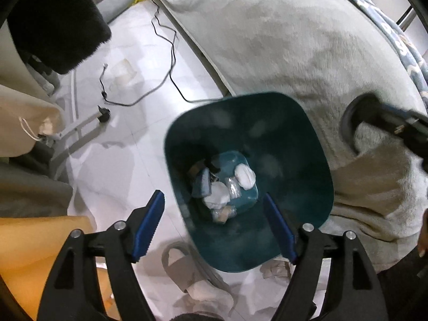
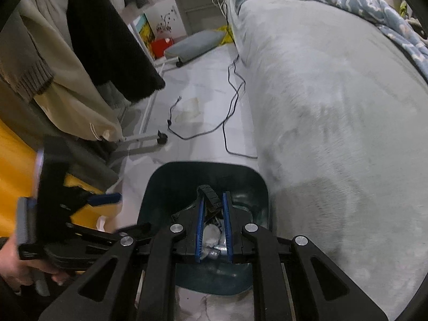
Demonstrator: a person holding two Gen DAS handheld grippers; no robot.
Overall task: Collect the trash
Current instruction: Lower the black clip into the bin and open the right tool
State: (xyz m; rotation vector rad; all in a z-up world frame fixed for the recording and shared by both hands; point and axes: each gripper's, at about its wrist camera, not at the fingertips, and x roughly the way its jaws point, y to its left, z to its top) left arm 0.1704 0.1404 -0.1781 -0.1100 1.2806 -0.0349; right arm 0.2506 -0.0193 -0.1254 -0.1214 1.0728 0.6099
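While we look down along the left wrist view, the teal trash bin (image 1: 307, 139) stands upright on the pale floor (image 1: 128, 123), mouth facing us, its long axis running from 11 o'clock to 5 o'clock, its far side against the grey bed cover (image 1: 281, 40). White wads and wrappers (image 1: 227, 187) lie on its bottom. Our left gripper (image 1: 214, 227) is spread wide and released, nothing between its blue pads, one pad over the floor at 7 o'clock, the other over the bin's rim at 5 o'clock.

In the right wrist view, the bin (image 2: 165, 187) sits at 6 o'clock. Our right gripper (image 2: 213, 226) is clenched on a black ridged strap-like piece (image 2: 208, 195) pointing toward 12 o'clock over the mouth. We read no writing anywhere.
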